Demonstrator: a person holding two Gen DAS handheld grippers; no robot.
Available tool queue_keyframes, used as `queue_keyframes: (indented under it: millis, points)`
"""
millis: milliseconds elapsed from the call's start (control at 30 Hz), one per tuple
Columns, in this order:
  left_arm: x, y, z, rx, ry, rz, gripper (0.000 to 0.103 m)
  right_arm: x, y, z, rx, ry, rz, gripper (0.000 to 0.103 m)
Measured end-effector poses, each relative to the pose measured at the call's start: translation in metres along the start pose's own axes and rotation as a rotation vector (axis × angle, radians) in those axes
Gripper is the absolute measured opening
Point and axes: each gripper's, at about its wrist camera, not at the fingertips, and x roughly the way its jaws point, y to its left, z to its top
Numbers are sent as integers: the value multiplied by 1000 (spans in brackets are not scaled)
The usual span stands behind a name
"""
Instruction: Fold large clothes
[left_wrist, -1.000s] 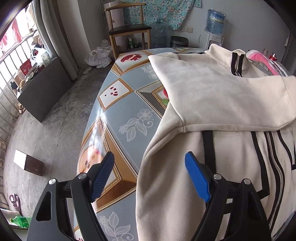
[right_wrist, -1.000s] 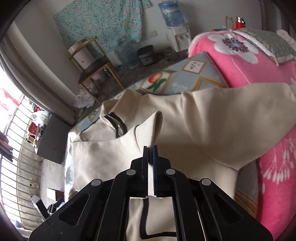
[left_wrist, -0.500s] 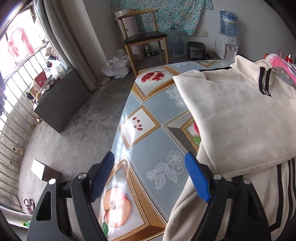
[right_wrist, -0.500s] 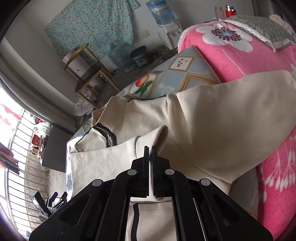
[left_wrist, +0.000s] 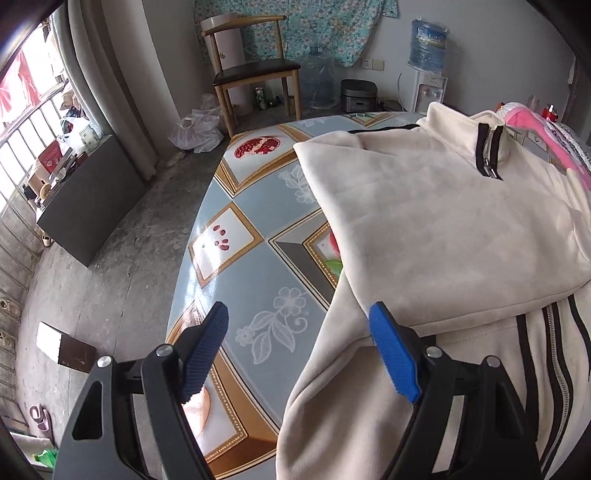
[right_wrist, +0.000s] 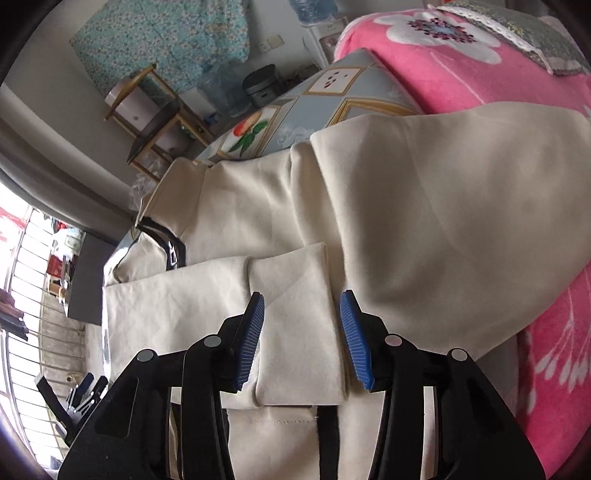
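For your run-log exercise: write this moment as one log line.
task: fold large clothes | left gripper: open, empty | right gripper: open, over sleeve cuff | jacket: sleeves folded across, on table

A lived-in home room: behind the table (left_wrist: 236, 266) with its fruit-print cover stand a wooden chair (left_wrist: 255, 70), water dispenser (left_wrist: 428, 86), rice cooker (left_wrist: 359, 95) and curtains (left_wrist: 110, 92).

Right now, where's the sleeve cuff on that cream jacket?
In the right wrist view, the sleeve cuff lies flat across the cream jacket, between the open right gripper fingers, right of the black-trimmed collar zipper.
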Motion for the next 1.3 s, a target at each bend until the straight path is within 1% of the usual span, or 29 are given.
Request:
queue_keyframes:
  millis: [67, 100, 133, 200, 267, 333, 400, 433, 467, 500, 567, 633, 767, 900, 1033, 1100, 1200, 1300]
  points:
    - [9, 0, -3, -11, 25, 8, 77, 13, 9, -4, -44, 30, -47, 35]
    - [10, 2, -3, -25, 22, 0, 77, 20, 13, -6, -67, 45, -84, 35]
    - [9, 4, -4, -35, 22, -9, 77, 25, 16, -8, -96, 49, -122, 32]
    - [5, 5, -3, -38, 14, -13, 77, 29, 25, -15, -164, 36, -179, 31]
    - [-5, 5, 0, -33, -17, -14, 77, 21, 32, -19, -194, 10, -202, 32]
    - [-16, 2, 7, -34, -50, -34, 77, 7, 36, -25, -203, -29, -167, 37]
    - [-26, -4, 16, -37, -76, -63, 77, -13, 33, -31, -194, -81, -122, 47]
    - [-29, -10, 22, -36, -83, -80, 77, -23, 28, -34, -182, -105, -111, 56]
    - [-30, -16, 28, -30, -83, -94, 77, -34, 21, -36, -165, -128, -109, 59]
    - [-29, -25, 34, -18, -79, -103, 77, -44, 12, -36, -144, -147, -108, 59]
    - [-24, -43, 41, 5, -66, -113, 77, -65, -14, -32, -86, -179, -105, 60]
    - [-14, -61, 47, 25, -44, -129, 77, -90, -51, -25, -11, -214, -126, 60]
    - [7, -85, 49, 33, 0, -155, 77, -134, -142, -12, 183, -263, -158, 60]
    - [21, -95, 46, 36, 27, -160, 77, -159, -228, -1, 378, -308, -177, 61]
    - [32, -99, 41, 37, 53, -154, 77, -166, -293, 12, 512, -316, -183, 61]
    - [35, -101, 38, 46, 44, -144, 79, -163, -319, 20, 576, -327, -167, 61]
    - [36, -102, 37, 48, 32, -132, 81, -150, -344, 33, 633, -320, -166, 60]
    - [38, -98, 37, 28, 37, -141, 84, -133, -363, 44, 682, -298, -171, 59]
